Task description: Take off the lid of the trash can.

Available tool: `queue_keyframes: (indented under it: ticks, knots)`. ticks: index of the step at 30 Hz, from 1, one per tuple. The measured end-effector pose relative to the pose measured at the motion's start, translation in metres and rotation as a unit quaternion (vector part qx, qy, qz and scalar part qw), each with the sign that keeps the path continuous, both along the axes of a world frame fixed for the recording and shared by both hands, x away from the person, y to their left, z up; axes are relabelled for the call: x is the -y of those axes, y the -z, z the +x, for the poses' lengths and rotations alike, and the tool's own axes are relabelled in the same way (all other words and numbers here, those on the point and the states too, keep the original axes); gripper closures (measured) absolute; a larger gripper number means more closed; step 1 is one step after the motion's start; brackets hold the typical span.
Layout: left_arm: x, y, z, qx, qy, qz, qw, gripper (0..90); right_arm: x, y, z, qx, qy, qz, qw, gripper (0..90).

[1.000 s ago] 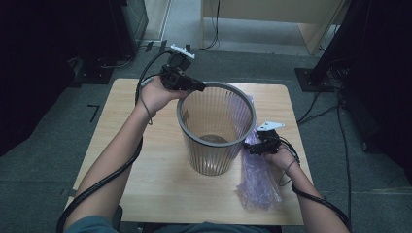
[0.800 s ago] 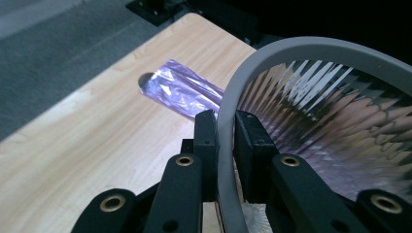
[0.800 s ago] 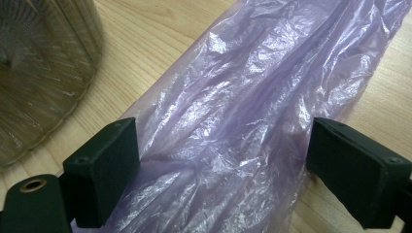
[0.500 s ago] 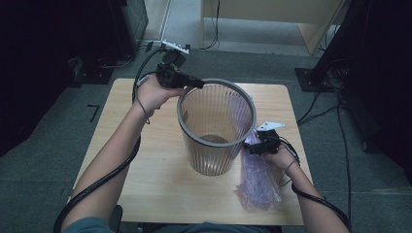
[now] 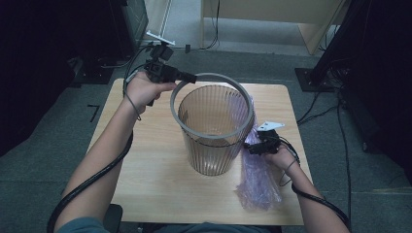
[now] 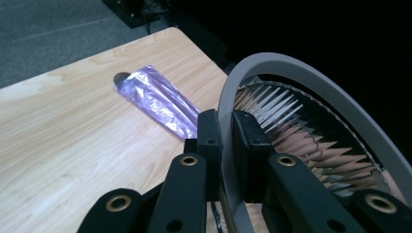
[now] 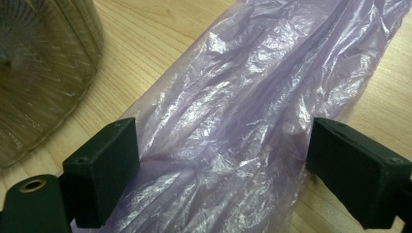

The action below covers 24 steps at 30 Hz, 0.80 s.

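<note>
Middle of the high view: see-through bin (image 5: 214, 141) standing on the wooden table (image 5: 145, 165), likely waiting for a liner. Upper left: left gripper (image 5: 187, 76) pinched shut on the grey ring (image 5: 214, 77), lifted off the bin top to make room. Lower right: right gripper (image 5: 252, 148) wide open over the purple bag (image 5: 257, 182), pressing nothing, ready to grab.

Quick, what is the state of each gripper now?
Left gripper: closed on the grey plastic ring of the bin.
Right gripper: open, jaws astride the purple plastic bag.
</note>
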State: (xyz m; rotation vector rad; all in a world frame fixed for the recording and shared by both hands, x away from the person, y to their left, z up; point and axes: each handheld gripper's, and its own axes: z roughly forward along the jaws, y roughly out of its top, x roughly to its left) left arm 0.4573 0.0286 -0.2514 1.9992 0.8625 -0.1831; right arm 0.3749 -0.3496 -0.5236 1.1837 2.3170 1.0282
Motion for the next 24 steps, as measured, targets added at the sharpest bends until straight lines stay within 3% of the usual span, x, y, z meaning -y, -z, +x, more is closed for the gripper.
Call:
queue_keyframes:
  ticks: [12,19,24]
  knots:
    - [-0.042,-0.01,0.002,0.0,-0.04,-0.003,0.9992,82.6,0.004,-0.003,0.0,-0.008,-0.001,0.003,1.0,14.3]
    - [-0.068,-0.012,0.001,-0.001,-0.063,-0.006,0.998,82.6,0.008,-0.008,0.001,0.005,0.008,0.009,0.9999,14.3]
    - [-0.087,-0.012,-0.002,-0.001,-0.079,-0.006,0.9969,82.6,0.011,-0.008,0.001,0.001,0.012,0.008,0.9999,14.3]
